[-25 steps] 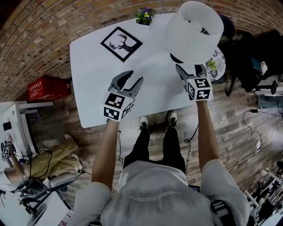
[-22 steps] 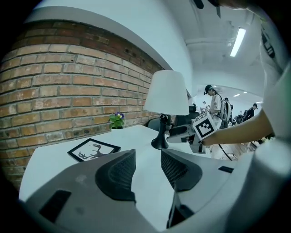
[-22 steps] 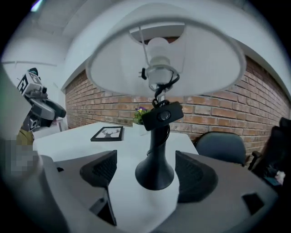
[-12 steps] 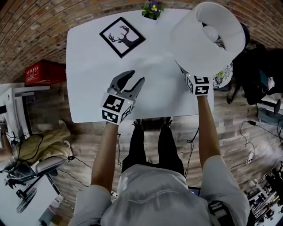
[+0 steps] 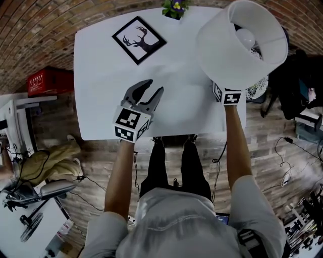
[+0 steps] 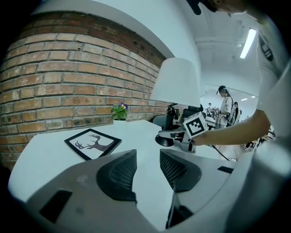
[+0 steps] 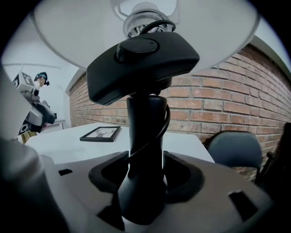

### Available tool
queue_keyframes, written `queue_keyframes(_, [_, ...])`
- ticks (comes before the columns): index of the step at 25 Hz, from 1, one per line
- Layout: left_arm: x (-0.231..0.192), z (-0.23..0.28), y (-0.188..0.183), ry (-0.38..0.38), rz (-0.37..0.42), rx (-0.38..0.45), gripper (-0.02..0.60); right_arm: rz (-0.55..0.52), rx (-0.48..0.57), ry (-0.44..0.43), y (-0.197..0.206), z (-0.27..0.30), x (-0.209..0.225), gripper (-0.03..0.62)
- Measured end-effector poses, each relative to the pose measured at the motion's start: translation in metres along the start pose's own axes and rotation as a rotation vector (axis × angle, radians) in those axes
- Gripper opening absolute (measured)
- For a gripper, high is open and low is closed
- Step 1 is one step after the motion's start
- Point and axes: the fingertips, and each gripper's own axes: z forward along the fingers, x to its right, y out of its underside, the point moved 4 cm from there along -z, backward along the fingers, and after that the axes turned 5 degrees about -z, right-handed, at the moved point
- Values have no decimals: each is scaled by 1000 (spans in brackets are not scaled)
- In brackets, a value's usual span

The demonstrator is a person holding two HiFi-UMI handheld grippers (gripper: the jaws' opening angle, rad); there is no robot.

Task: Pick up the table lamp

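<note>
Lamp (image 5: 237, 50) higher than before; stem (image 7: 145, 127) within right tool (image 7: 145, 170), unseen from overhead.

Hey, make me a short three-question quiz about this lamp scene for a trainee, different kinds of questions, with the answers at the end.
1. True or false: the left gripper has its jaws apart with nothing between them.
2. Multiple choice: which part of the table lamp is the right gripper clamped on? A) the white shade B) the black stem C) the bulb
3. Short answer: what stands at the far edge of the table, beyond the framed deer picture?

Key: 1 true. 2 B. 3 potted flowers.
</note>
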Motion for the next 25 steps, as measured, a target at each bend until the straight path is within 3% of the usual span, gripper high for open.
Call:
queue_keyframes(10, [2,-6,8,-6,-23,2,155,23,2,33,1,1,2,210])
queue_keyframes(18, [3,-12,-1,-15,-37,28,150,3,-45,10,-4,0,-1,211])
queue_keyframes(25, [14,-13,-17,3,-14,49,150,-78,-81,50,8,-20,6,208])
